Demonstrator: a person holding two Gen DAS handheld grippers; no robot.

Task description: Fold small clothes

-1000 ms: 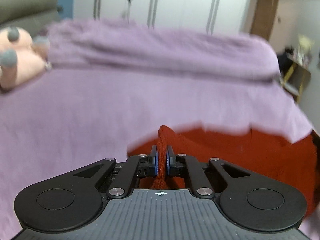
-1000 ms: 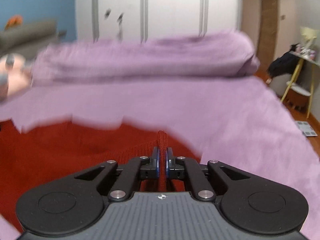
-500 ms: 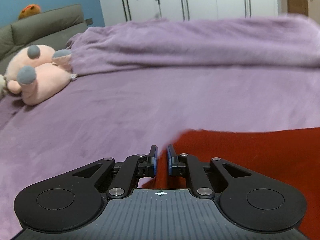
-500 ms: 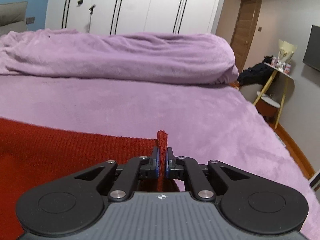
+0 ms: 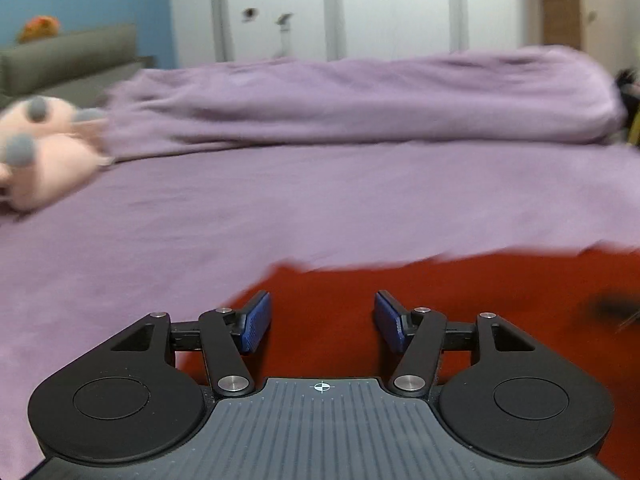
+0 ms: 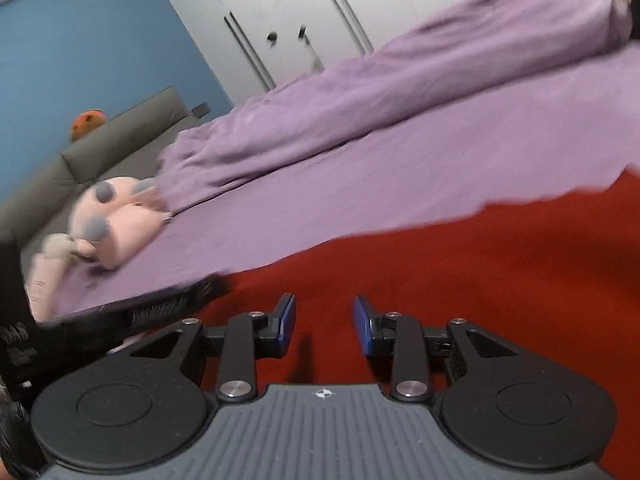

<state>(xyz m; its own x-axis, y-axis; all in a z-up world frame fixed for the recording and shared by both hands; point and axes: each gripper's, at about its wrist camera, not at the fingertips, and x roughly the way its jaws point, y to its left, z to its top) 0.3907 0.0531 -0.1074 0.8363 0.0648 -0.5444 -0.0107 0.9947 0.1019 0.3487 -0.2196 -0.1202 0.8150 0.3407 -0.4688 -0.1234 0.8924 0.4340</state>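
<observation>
A red knit garment [image 5: 460,300] lies flat on the purple bed cover [image 5: 280,208]. My left gripper [image 5: 323,322] is open and empty, just above the garment's left edge. In the right wrist view the same red garment [image 6: 460,280] fills the lower right. My right gripper [image 6: 324,324] is open and empty, low over the garment. The black body of the left gripper [image 6: 132,312] shows at the lower left of the right wrist view.
A pink plush toy [image 5: 44,152] lies at the left on the bed; it also shows in the right wrist view [image 6: 112,216]. A rolled purple duvet [image 5: 360,100] lies along the back. A grey headboard [image 5: 68,60] and white wardrobe doors [image 5: 360,4] stand behind.
Both grippers have opened and let go of the red garment, which now lies flat. The right gripper has swung and tilted to the left.
</observation>
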